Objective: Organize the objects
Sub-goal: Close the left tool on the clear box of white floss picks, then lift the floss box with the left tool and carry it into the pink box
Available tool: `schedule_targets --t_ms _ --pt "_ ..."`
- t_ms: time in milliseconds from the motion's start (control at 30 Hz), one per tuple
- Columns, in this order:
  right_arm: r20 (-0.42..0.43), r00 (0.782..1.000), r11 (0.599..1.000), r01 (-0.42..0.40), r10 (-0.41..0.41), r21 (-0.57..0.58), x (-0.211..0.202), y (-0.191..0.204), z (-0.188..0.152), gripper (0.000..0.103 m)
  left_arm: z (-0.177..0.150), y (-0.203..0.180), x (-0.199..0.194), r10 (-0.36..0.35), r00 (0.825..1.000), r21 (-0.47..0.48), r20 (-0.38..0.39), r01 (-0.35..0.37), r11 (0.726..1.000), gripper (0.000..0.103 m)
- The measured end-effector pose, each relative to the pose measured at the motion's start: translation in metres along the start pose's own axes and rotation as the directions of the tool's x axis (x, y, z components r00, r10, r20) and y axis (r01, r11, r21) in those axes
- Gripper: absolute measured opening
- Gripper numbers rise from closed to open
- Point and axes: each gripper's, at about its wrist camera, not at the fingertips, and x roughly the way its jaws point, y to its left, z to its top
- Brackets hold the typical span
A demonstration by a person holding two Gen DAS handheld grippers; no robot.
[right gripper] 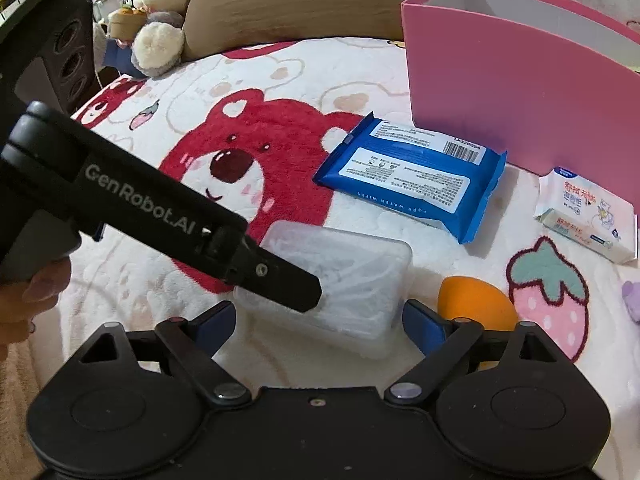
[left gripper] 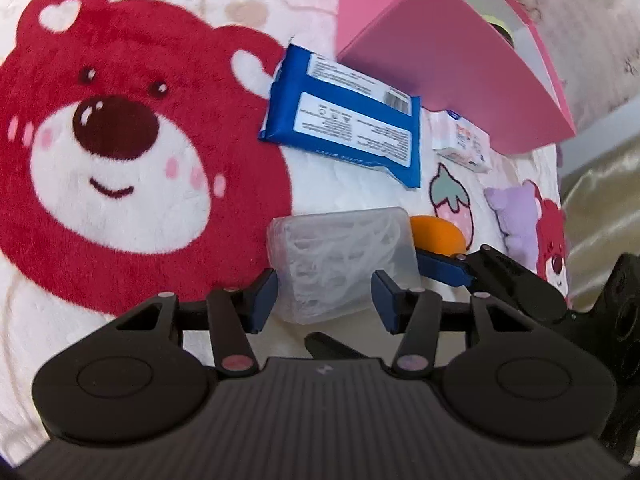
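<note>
Left gripper [left gripper: 324, 300] jaws apart round translucent box [left gripper: 344, 264] — white picks inside, right gripper [right gripper: 318, 322] jaws apart too.

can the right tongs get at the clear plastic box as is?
Probably yes. The right tongs are open with the clear plastic box between their fingers, but the left tongs straddle that box too, so they may collide.

Left black two-finger gripper [left gripper: 325, 300] with blue pads spread wide, right black two-finger gripper [right gripper: 318, 322] likewise spread, both low, close together
</note>
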Motion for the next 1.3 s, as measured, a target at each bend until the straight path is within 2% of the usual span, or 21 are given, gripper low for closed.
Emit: schedule_targets --t_ms 133,367,467,633,800,1300 --pt "-0.008 1.000 1.000 0.022 -0.022 -0.012 0.007 0.003 0.002 0.099 -0.001 -0.002 0.003 0.013 1.000 -0.004 0.015 -0.013 1.000 0.052" --pt "-0.002 0.992 0.987 0.125 -0.126 -0.101 0.013 0.018 -0.002 0.096 -0.004 -0.008 0.000 0.027 0.999 0.061 0.026 -0.029 0.998 0.050" --pt "0.023 0.992 0.988 0.129 -0.127 -0.081 0.005 0.015 -0.003 0.096 -0.005 -0.012 -0.007 0.020 0.999 0.088 0.045 -0.024 0.996 0.046" --pt "0.064 0.986 0.983 0.158 -0.153 -0.089 -0.010 0.018 -0.003 0.095 -0.012 -0.029 -0.017 0.032 0.995 0.164 0.091 -0.046 0.985 0.046" --pt "0.080 0.985 0.982 0.162 -0.155 -0.096 -0.026 0.022 -0.002 0.095 -0.023 -0.040 -0.028 0.033 0.991 0.201 0.133 -0.059 0.978 0.046" --pt "0.208 0.966 0.979 0.178 -0.155 -0.098 -0.098 0.025 0.003 0.096 -0.052 -0.087 -0.077 -0.058 0.961 0.335 0.269 -0.037 0.942 0.046"
